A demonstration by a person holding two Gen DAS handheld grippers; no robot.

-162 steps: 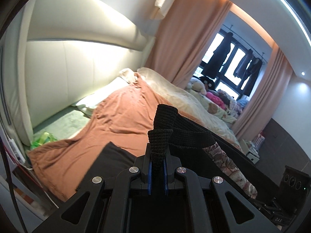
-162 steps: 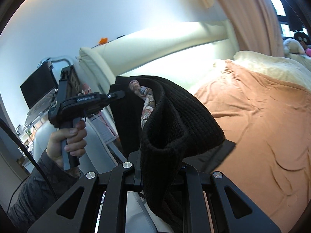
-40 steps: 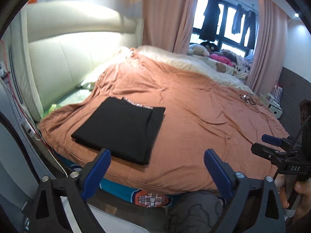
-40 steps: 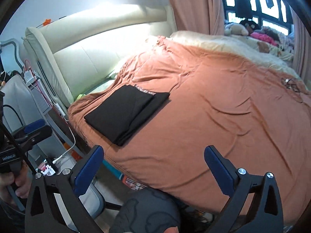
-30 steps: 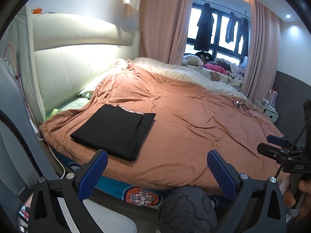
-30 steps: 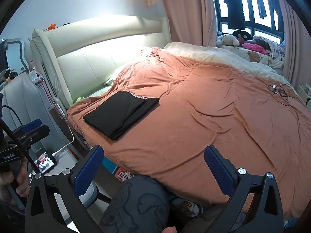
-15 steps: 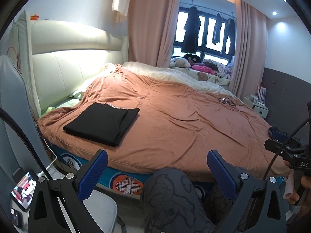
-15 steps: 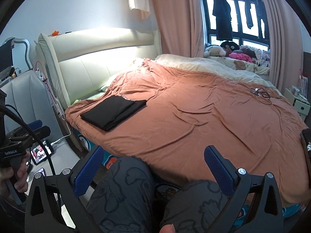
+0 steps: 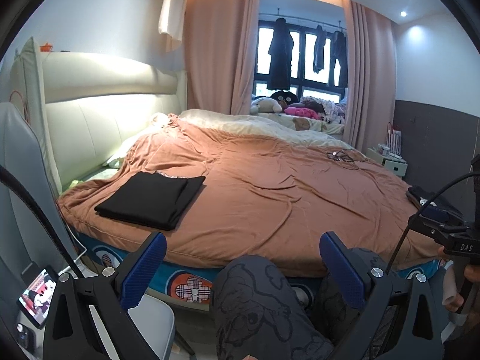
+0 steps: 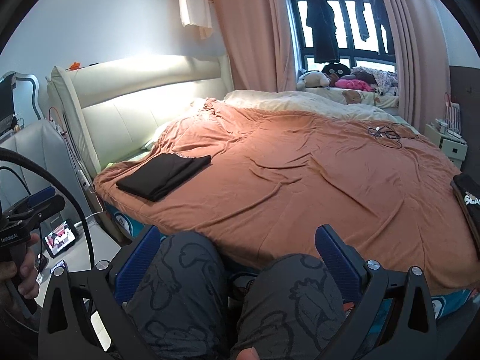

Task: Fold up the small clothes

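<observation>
Right wrist view: knees (image 10: 186, 285) hide left blue finger (image 10: 135, 267).

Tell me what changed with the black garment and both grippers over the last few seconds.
Both grippers let go: the left gripper and right gripper, earlier shut on the black garment, are now open and pulled back from the bed. The garment went from held up to lying folded on the orange blanket, unmoved over the last second.
</observation>
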